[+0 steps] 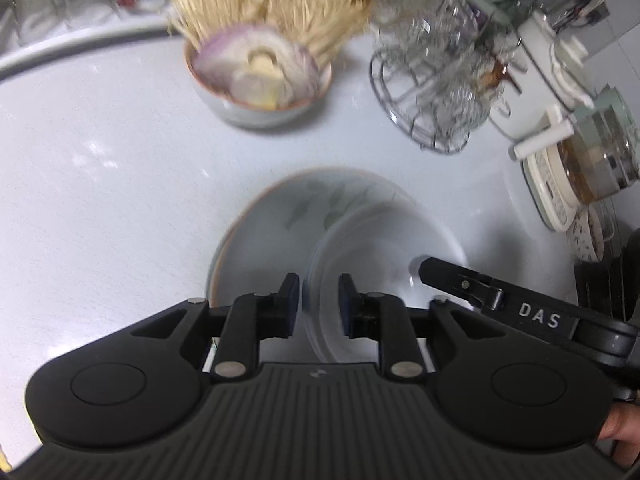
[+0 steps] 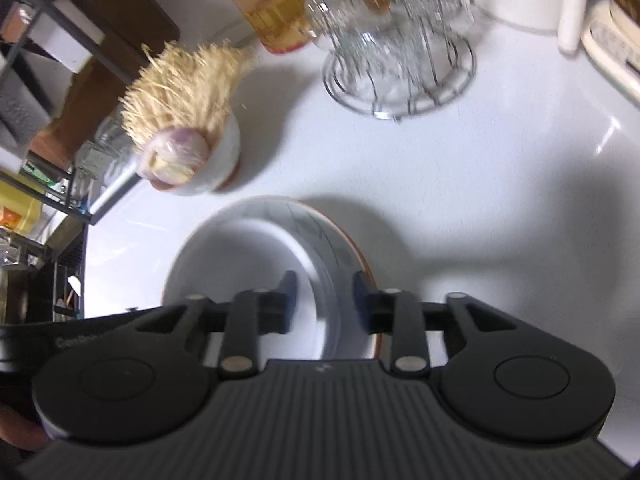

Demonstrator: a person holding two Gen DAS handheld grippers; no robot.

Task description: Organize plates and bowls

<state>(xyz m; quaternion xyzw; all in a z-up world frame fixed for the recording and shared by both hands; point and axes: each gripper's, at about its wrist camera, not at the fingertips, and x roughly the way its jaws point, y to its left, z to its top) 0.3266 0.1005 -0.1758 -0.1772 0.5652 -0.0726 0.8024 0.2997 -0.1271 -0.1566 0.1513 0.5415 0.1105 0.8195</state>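
The white bowl (image 1: 384, 248) sits inside the leaf-patterned plate (image 1: 280, 216) on the white surface (image 1: 100, 160), right in front of both your tongs. Your left tongs (image 1: 319, 302) straddle the bowl's near rim with a gap on each side of it, so they look released, though blur smears the rim and you cannot tell whether either pad touches. From the right wrist view, your right tongs (image 2: 325, 304) straddle the stacked rims of bowl (image 2: 248, 256) and plate (image 2: 320, 224) in the same way, parted and not clamped; the near edges of both dishes are hidden under the tool body. The right tool's arm (image 1: 520, 308), marked DAS, reaches over the bowl's right side in the left view. Farther back stands a small bowl (image 1: 260, 96) holding a cut onion and a tuft of pale strands, too blurred to name. A wire rack (image 1: 428, 92) of glassware, a white kettle (image 1: 552, 60) and an amber jar (image 2: 272, 8) with a red lid crowd the rear, partly cut off.
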